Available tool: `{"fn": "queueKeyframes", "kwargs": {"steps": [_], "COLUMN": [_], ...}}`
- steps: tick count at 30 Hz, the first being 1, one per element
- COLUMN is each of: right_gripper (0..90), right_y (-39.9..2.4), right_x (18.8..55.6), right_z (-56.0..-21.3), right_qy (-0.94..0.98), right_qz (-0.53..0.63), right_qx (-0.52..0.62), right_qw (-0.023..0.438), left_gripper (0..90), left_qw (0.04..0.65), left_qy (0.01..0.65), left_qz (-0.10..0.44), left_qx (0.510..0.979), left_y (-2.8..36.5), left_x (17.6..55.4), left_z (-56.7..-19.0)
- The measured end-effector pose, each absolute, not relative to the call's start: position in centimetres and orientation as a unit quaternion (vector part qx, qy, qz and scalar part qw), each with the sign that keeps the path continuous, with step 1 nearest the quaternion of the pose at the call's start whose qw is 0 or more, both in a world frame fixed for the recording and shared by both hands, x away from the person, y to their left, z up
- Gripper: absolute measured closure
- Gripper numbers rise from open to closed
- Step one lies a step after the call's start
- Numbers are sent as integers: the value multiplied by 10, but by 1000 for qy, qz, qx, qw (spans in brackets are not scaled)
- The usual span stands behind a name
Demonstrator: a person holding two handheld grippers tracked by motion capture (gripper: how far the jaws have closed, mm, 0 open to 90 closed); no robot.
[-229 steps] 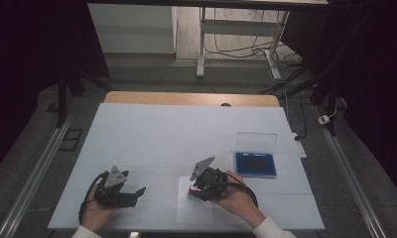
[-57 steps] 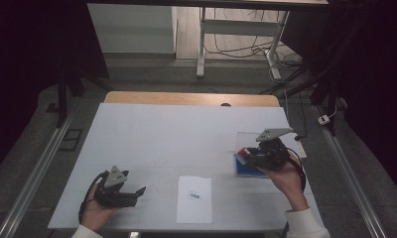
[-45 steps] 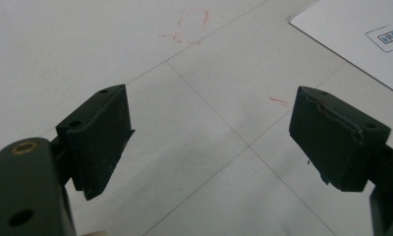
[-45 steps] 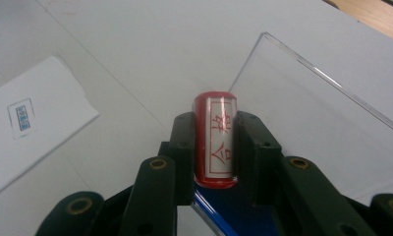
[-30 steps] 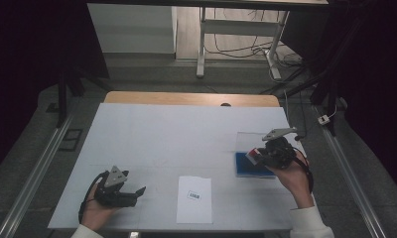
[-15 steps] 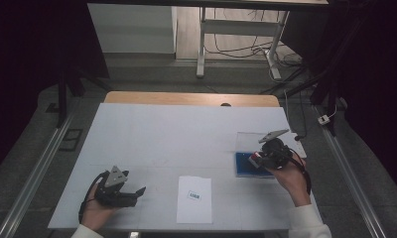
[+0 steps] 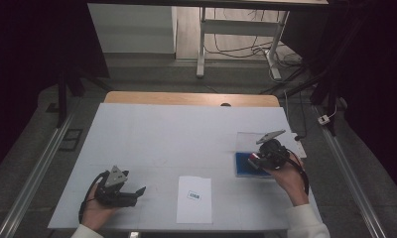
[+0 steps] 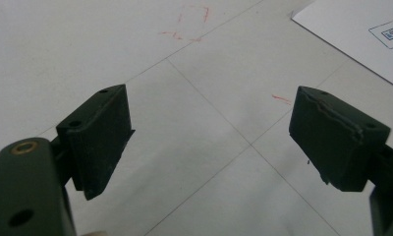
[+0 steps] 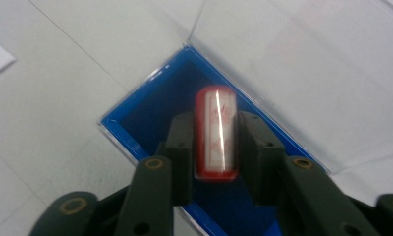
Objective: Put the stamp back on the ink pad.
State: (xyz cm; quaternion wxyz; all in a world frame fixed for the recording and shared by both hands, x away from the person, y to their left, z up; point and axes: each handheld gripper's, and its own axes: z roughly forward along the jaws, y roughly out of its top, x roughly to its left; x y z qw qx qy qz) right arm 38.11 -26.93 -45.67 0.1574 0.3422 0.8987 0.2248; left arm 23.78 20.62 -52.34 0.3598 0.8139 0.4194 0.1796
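A red-and-white stamp [image 9: 215, 132] lies in the blue tray of an open case [image 9: 150, 113], between the jaws of my right gripper [image 9: 216, 123]. Those jaws have just been opening; a thin gap shows beside the stamp, so the pads no longer press it. From above, the right gripper [image 7: 258, 159] hovers low over the blue case [image 7: 242, 170] at the table's right. My left gripper [image 7: 137, 192] rests near the front left, jaws wide open [image 8: 204, 128] over bare table.
A white sheet of paper [image 7: 194, 198] with a small printed box lies at the front middle; its corner [image 8: 351, 34] is ahead of the left gripper. The case's clear lid [image 7: 248, 141] lies open behind the tray. Faint red marks [image 8: 192, 19] dot the table.
The right gripper went from the paper to the blue case, then sank a little onto its tray. The left gripper has stayed put.
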Motion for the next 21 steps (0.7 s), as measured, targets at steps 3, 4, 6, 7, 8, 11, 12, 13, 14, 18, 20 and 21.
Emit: {"fn": "queueKeyframes", "kwargs": {"steps": [3,4,6,7,8,11,12,13,14,18,20,21], "right_gripper": [550,528,491,469,455,408,396,384,369,347,343,341], "right_y": [-270,-271,-273,-274,-275,-277,-277,-277,-277,-275,-277,-279], "right_x": [380,380,379,378,377,374,373,373,371,362,356,352], "right_z": [-454,-453,-450,-449,-447,-446,-446,-446,-446,-445,-443,-442], "right_qy": [894,891,884,881,877,869,866,865,864,857,853,850], "right_qz": [236,246,263,270,278,303,312,320,325,349,361,369], "right_qx": [345,346,351,354,357,358,356,353,350,336,332,331], "right_qw": [161,160,159,161,160,159,158,159,161,175,178,176], "left_gripper": [161,162,161,161,162,162,161,161,160,161,160,160], "left_qw": [360,361,364,365,365,367,367,367,367,371,371,371], "left_qy": [420,420,420,421,421,419,418,418,418,419,418,417], "left_qz": [180,179,178,178,178,175,175,175,175,175,174,174], "left_qx": [814,813,812,812,811,812,812,813,812,810,811,811], "left_y": [206,206,207,207,207,207,206,206,206,208,207,207], "left_x": [238,238,238,238,238,239,239,239,238,236,236,236], "left_z": [-523,-523,-523,-523,-523,-523,-523,-523,-523,-522,-522,-522]}}
